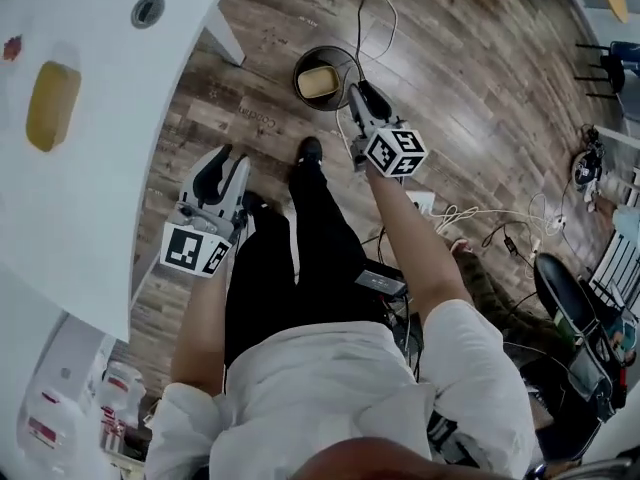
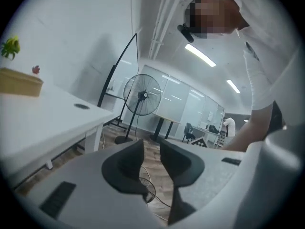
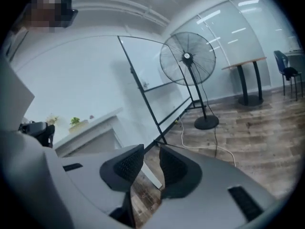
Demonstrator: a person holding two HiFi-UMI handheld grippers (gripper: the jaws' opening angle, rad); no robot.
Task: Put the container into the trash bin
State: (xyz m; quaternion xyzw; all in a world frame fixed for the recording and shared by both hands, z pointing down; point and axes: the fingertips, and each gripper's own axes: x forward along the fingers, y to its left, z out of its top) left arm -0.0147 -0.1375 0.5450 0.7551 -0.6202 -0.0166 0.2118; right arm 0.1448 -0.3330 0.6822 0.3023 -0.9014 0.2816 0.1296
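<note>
While both grippers hang above the wood floor, the container point(image 1: 318, 82) sits inside the trash bin point(image 1: 340, 56), clear of all fingers. In head view we see it near, at 10 o'clock of the right gripper point(image 1: 362, 96) tips, and well apart, at 1 o'clock of the left gripper point(image 1: 232, 161). Right jaws stand parted and grip nothing. Left jaws show a narrow gap, also empty. The white table point(image 1: 110, 118) is at 9 o'clock.

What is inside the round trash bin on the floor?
A pale yellow container lies inside the trash bin. Anything under the container is covered by it.
</note>
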